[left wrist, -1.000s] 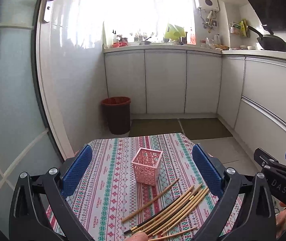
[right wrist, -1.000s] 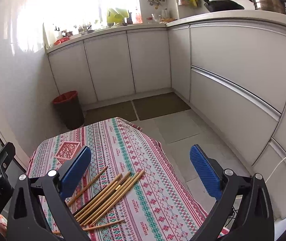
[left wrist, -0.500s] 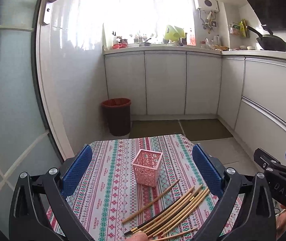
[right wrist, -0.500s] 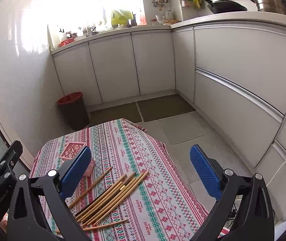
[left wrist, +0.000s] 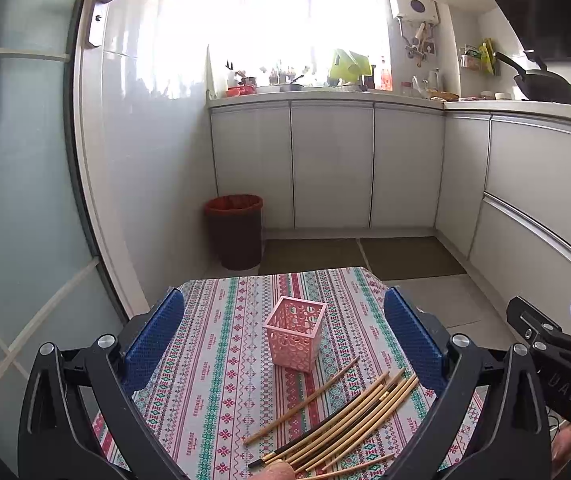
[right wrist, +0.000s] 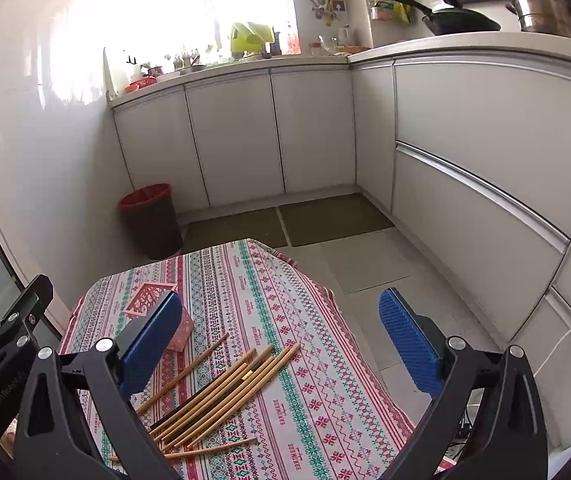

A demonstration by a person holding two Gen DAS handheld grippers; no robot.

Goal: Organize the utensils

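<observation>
Hovering above the patterned tablecloth [left wrist: 221, 380], both claws stand with jaws spread wide and nothing between the blue pads. The left gripper [left wrist: 285, 344] frames the pink perforated holder [left wrist: 295, 338], which stands upright ahead of it and roughly centred between its fingers. The chopsticks [left wrist: 349, 412] lie loose on the cloth, nearer to the camera than the holder and offset toward the left claw's right finger. In the right wrist view the same bundle [right wrist: 221, 392] sits below and toward the left finger of the right gripper [right wrist: 281, 332], with the holder [right wrist: 153, 304] beyond it, partly hidden behind that finger. The governing relation for the next move: the sticks lie nearly parallel, long axes running diagonally from near-left to far-right in both views (one stick rests apart, closer to the holder, and another lies crosswise at the near end). Judged from these views, the bundle lies between the two claws, and neither is clearly the nearer. A closing claw would need its jaws set across that diagonal, not along it. No stick is in the holder yet.
</observation>
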